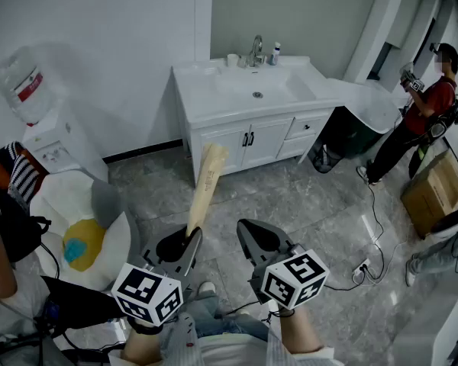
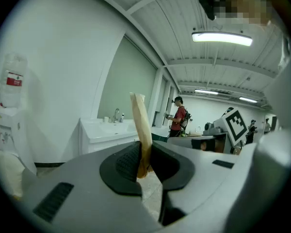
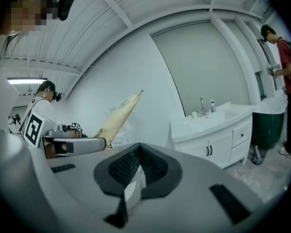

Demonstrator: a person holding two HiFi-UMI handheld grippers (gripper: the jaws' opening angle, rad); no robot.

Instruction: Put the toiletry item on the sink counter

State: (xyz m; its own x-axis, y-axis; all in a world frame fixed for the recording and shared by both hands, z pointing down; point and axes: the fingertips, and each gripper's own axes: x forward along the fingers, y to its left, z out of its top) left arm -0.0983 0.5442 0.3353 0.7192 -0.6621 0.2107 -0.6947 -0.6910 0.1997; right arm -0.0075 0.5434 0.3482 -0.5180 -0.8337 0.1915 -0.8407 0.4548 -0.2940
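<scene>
One tan tube (image 1: 207, 181), one sink counter (image 1: 206, 101), two grippers. Your left gripper (image 1: 188, 239), held near level, clamps the tube's lower end, well short of the counter. Your right gripper (image 1: 246, 227), alongside, is closed on nothing.

To your far left stands a water dispenser (image 1: 53, 139); at your far right, a person in red (image 1: 431, 101), with a dark bin (image 1: 351, 136) left of them and a cardboard box (image 1: 435, 193) nearer.

No legible text or labels
</scene>
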